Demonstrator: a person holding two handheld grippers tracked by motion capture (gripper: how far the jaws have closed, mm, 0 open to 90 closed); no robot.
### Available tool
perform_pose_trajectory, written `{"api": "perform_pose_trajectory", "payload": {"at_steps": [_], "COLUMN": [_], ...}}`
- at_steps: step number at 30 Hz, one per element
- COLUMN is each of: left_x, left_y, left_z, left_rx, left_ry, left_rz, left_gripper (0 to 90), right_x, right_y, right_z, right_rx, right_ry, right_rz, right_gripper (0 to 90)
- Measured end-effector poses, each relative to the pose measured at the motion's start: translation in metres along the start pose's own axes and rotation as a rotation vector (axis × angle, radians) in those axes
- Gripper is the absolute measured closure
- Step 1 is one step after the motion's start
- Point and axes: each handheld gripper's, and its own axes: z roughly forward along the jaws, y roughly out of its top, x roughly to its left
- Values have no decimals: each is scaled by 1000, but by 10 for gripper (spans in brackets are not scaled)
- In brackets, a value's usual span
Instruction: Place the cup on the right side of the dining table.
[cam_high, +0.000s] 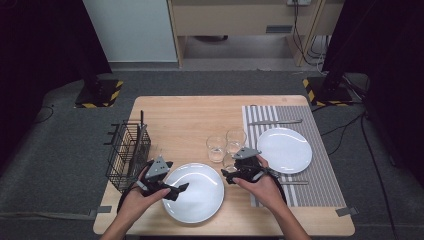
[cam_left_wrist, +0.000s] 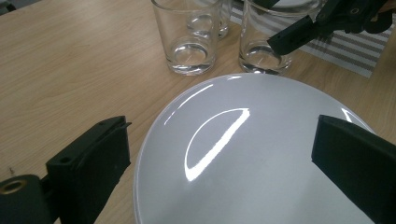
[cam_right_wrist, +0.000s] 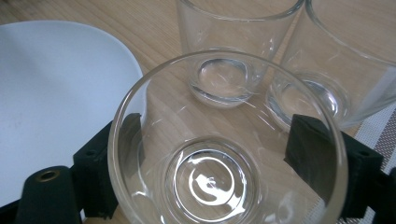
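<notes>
In the high view the nearest clear drinking glass (cam_high: 230, 161) sits mostly hidden behind the right gripper (cam_high: 229, 175). Can't tell if its jaws actually press the glass. The near round white plate (cam_left_wrist: 261, 158) runs off the left gripper view's bottom edge.

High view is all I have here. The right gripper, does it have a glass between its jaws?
Observer: Yes. In the right gripper view, the jaws of the right gripper stand on either side of one glass. Whether they press it, I cannot tell.
Operator: And the left gripper, does it hold the plate?
Observer: No. The left gripper is open, with one jaw over the plate and the other beside its rim.
</notes>
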Motion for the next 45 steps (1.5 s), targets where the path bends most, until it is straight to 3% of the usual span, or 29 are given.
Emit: {"api": "perform_pose_trajectory", "payload": {"at_steps": [6,12,34,45], "left_x": [0,1,1,1], "left_y": [0,0,0,-1], "left_z": [-1,-2,-2,-2], "left_rx": [-3,-3,-3,-3], "left_ry": [2,3,2,3], "left_rz": [-2,-3,-2,-4], "left_gripper": [37,37,37,37], "right_x": [2,3,1,-1], "right_y": [2,2,2,3], "right_z": [8,10,8,-1], "right_rx": [14,11,18,11], "right_ry": [-3,-12,-10,-26], "right_rz": [9,9,20,0], "right_gripper": [111,131,192,193]}}
